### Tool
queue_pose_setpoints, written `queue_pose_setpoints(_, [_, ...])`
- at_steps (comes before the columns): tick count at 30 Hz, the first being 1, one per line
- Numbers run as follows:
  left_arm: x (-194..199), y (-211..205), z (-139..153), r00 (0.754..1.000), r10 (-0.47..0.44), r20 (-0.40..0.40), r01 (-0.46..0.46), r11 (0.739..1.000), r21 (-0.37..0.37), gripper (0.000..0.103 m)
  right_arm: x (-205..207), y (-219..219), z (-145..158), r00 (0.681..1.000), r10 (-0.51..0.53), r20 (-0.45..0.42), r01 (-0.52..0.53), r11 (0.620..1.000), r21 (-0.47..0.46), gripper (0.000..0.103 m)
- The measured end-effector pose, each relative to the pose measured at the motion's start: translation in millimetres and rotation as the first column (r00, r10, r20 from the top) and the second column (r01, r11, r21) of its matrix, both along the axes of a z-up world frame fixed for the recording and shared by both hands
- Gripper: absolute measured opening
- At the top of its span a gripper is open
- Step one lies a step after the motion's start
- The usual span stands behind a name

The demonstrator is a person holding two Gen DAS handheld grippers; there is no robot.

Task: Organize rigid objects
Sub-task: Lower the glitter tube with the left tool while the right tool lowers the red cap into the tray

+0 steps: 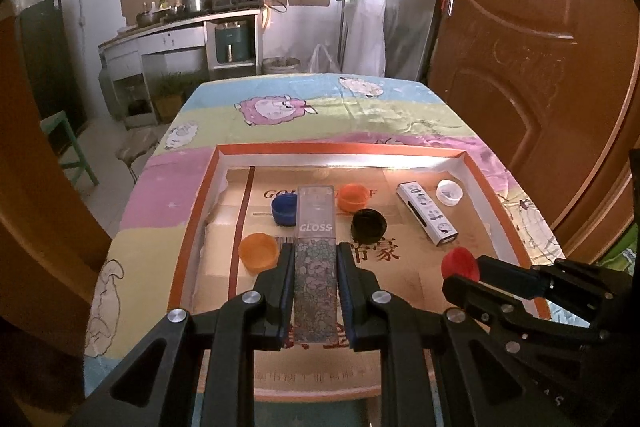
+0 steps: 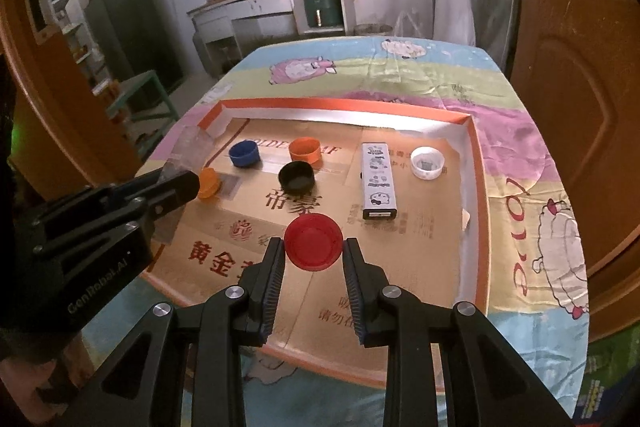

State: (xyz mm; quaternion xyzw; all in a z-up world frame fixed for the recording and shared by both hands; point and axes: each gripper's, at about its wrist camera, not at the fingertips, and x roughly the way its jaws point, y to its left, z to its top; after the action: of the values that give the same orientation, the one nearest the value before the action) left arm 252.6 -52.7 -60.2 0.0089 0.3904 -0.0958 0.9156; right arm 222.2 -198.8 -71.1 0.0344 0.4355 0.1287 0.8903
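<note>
My left gripper (image 1: 315, 251) is shut on a long clear box marked GLOSS (image 1: 315, 227), which sticks out forward over the orange-rimmed tray (image 1: 208, 179). My right gripper (image 2: 314, 247) is shut on a red cap (image 2: 314, 241), held above the tray's cardboard floor. In the left wrist view the red cap (image 1: 460, 263) and the right gripper (image 1: 460, 277) show at the right. In the right wrist view the left gripper (image 2: 182, 187) with the clear box (image 2: 188, 147) shows at the left.
In the tray lie a blue cap (image 2: 244, 153), an orange cap (image 2: 305, 150), a black cap (image 2: 296, 177), a second orange cap (image 2: 208, 183), a white cap (image 2: 427, 162) and a long white printed box (image 2: 377, 180). A wooden door (image 1: 540, 47) stands to the right.
</note>
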Motion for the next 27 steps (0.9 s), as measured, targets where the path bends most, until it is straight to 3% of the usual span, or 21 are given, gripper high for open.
queue_pose_setpoints(27, [33,-9,-42,0.993,-0.035,-0.115,0.039,0.999,0.031,0.020,39,13,-33,0.997,0.033,-0.074,-0.036,0.998,-0.045,0.031])
